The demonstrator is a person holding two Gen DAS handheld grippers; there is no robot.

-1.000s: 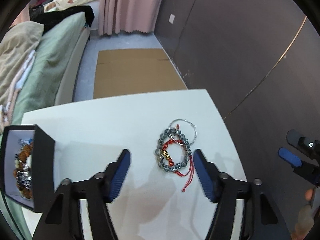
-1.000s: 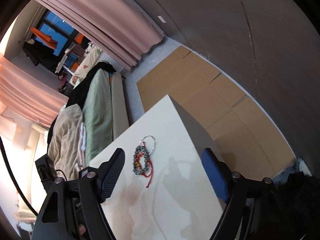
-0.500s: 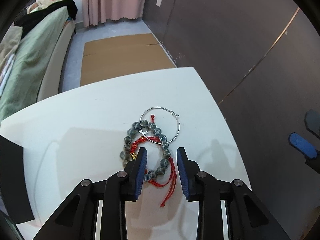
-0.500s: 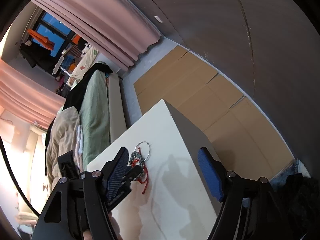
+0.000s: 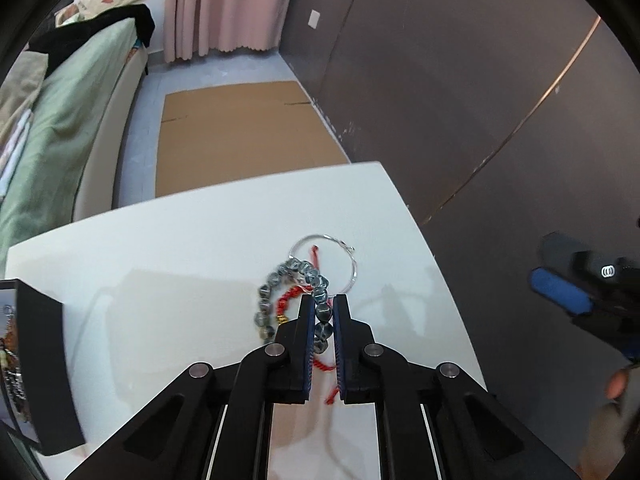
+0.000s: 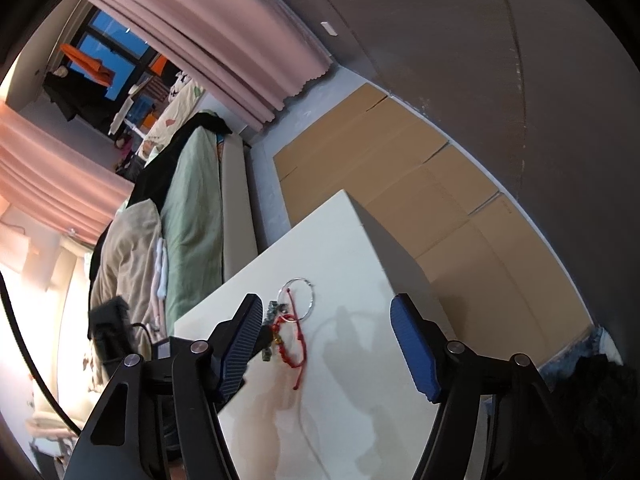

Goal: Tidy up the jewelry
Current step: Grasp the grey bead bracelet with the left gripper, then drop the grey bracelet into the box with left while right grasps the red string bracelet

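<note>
Left-wrist and right-wrist views of a white table (image 5: pixel 160 248) carrying a small tangle of jewelry near its far right corner. The left gripper (image 5: pixel 322 312) is closing on the near arc of a grey beaded bracelet (image 5: pixel 280 276); the beads sit between the blue pads (image 5: pixel 307 336), which appear to press on them. Interlaced with the bracelet lie a red cord bracelet (image 5: pixel 290 296) with a small gold charm, its loose tail trailing toward the near edge under the jaws, and a thin silver hoop (image 5: pixel 344 248) overlapping the beads on the far side. The right gripper (image 6: pixel 324 320) hovers beyond the table's right edge, jaws well apart and narrowing slightly, with nothing held between them. An open black jewelry box (image 5: pixel 40 360), already holding pieces, stands at the left edge.

Risks, as judged from this arrangement: because the three pieces are entangled, lifting the beads would probably drag the cord and hoop along, and either could drop off mid-carry or slide over the nearby right edge. A pinch on rounded beads may also slip, and the red tail might snag in the jaws.
</note>
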